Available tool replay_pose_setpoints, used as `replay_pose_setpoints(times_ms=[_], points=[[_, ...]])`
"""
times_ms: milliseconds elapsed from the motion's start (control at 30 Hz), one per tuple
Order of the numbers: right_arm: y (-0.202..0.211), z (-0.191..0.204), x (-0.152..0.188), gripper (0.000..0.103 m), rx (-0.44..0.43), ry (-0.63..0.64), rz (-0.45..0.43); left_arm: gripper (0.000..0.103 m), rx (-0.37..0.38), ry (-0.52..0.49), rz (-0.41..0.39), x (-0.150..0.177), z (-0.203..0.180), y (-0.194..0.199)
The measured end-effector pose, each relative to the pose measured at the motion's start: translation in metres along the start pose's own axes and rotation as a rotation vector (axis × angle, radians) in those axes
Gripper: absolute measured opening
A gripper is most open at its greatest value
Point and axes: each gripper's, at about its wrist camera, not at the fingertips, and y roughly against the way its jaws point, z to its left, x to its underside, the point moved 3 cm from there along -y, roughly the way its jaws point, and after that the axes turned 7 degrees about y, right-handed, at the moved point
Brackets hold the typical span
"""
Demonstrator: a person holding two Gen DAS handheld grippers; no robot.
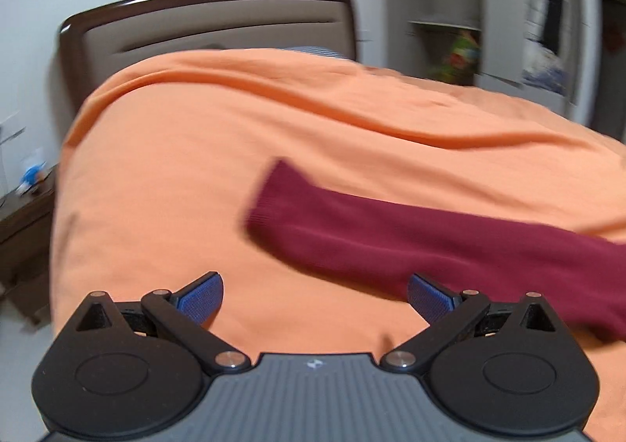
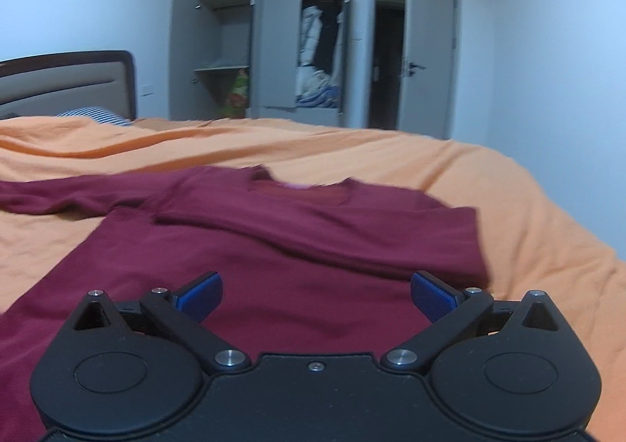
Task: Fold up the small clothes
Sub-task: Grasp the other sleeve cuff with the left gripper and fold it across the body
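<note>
Maroon long-sleeved shirt (image 2: 274, 254) lies flat on the orange bedcover (image 2: 528, 215), its hem nearest the right gripper (image 2: 316, 295), whose blue pads (image 2: 201, 295) stand wide apart above the cloth, holding nothing. One sleeve is folded across the chest; the other stretches out to the left, its cuff (image 1: 274, 199) ending on bare cover. Beside that sleeve the left gripper (image 1: 315, 297) hangs, jaws likewise spread and empty. Open bedcover surrounds the shirt on every side. Beyond stand the headboard (image 1: 211, 23) and a wardrobe (image 2: 274, 50) with open doors.
</note>
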Motion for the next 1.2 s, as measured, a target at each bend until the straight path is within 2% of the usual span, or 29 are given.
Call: replay_pose_setpoints(times_ms=[133, 200, 233, 300, 367, 400, 433, 467, 533, 600, 800, 1000, 1200], points=[[-0.004, 0.021, 0.006, 0.102, -0.025, 0.025, 0.04, 0.103, 0.062, 0.037, -0.054, -0.011, 0.013, -0.011], [-0.003, 0.029, 0.007, 0.102, -0.033, 0.041, 0.047, 0.102, 0.064, 0.047, -0.062, -0.015, 0.015, -0.015], [-0.003, 0.032, 0.008, 0.102, -0.035, 0.047, 0.05, 0.098, 0.057, 0.057, -0.065, -0.016, 0.016, -0.017], [-0.002, 0.036, 0.008, 0.102, -0.038, 0.056, 0.053, 0.083, 0.023, 0.08, -0.08, -0.017, 0.022, -0.021], [-0.005, 0.035, 0.009, 0.102, -0.044, 0.058, 0.056, 0.055, -0.007, 0.096, -0.068, -0.019, 0.024, -0.027], [-0.005, 0.036, 0.009, 0.102, -0.047, 0.059, 0.058, 0.047, -0.018, 0.107, -0.061, -0.02, 0.028, -0.03], [-0.005, 0.036, 0.009, 0.102, -0.049, 0.059, 0.058, 0.025, -0.024, 0.121, -0.057, -0.022, 0.03, -0.032], [-0.004, 0.037, 0.01, 0.102, -0.05, 0.06, 0.059, 0.012, -0.018, 0.14, -0.05, -0.023, 0.032, -0.034], [-0.005, 0.037, 0.01, 0.102, -0.05, 0.058, 0.059, 0.008, 0.009, 0.179, -0.047, -0.028, 0.035, -0.037], [-0.004, 0.036, 0.011, 0.102, -0.051, 0.052, 0.057, 0.006, 0.051, 0.182, -0.077, -0.032, 0.035, -0.031], [-0.002, 0.03, 0.011, 0.102, -0.055, 0.026, 0.048, 0.005, 0.188, 0.097, -0.22, -0.058, 0.005, 0.009], [0.005, 0.019, 0.014, 0.102, -0.041, -0.005, 0.029, 0.005, 0.38, 0.006, -0.341, -0.082, -0.061, 0.067], [0.017, -0.005, 0.015, 0.102, 0.002, -0.053, 0.011, 0.005, 0.599, -0.087, -0.395, -0.082, -0.144, 0.13]])
